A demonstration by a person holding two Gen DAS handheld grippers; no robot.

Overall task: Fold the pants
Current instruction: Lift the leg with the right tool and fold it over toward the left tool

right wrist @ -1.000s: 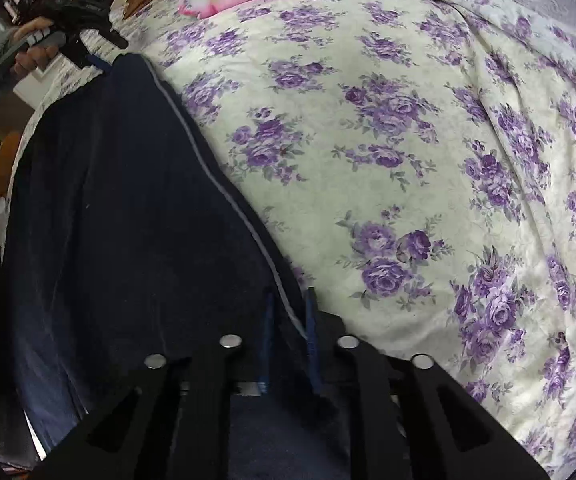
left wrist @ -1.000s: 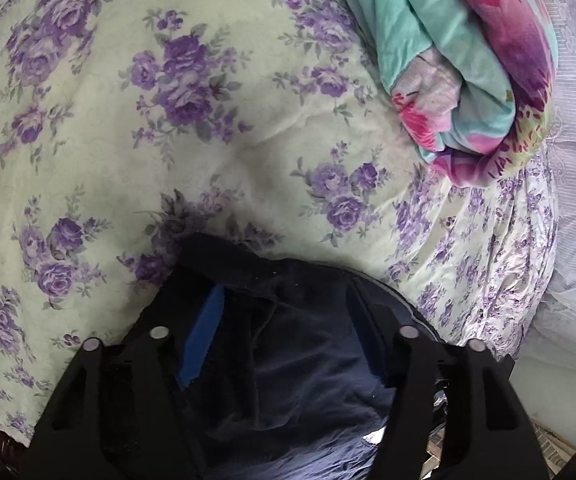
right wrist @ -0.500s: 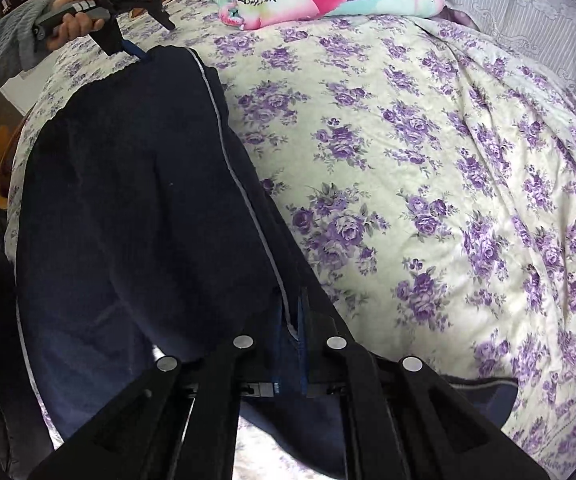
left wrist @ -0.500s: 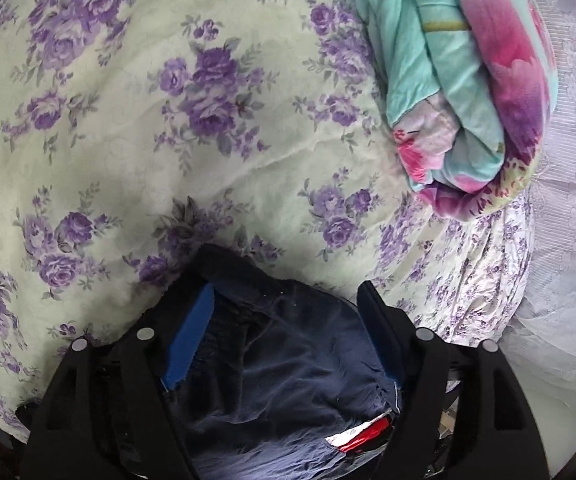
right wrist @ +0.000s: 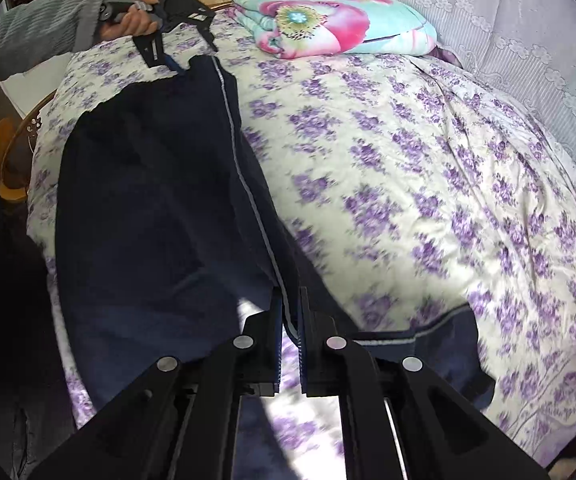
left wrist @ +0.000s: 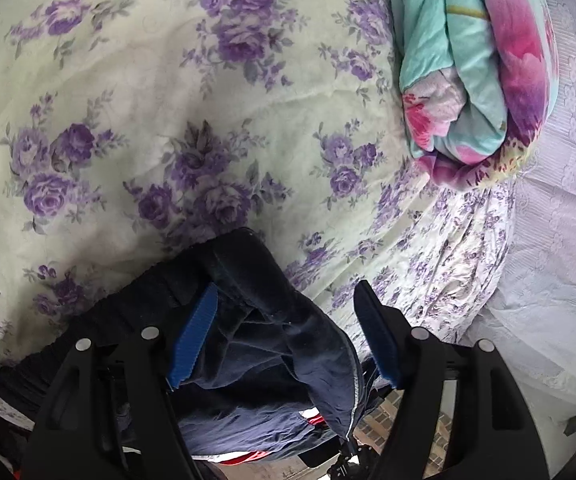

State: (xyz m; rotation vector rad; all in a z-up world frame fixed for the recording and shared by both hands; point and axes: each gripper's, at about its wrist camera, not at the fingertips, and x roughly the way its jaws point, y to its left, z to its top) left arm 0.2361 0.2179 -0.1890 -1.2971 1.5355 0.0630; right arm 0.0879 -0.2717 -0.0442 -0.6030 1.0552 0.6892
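Lifting the pants (right wrist: 160, 208) leg, the right gripper (right wrist: 288, 320) stays clamped; at eleven o'clock the left gripper (left wrist: 284, 336), closing slightly, has seemingly released the waistband.

left gripper (left wrist: 284, 336): jaws apart and closing, dark cloth lying loose between them, pads clear of it
left hand (right wrist: 136, 20): wrapped round the handle, grey sleeve (right wrist: 44, 36) behind it
right gripper (right wrist: 288, 320): tilted steeply down, jaws clamped on a piped seam
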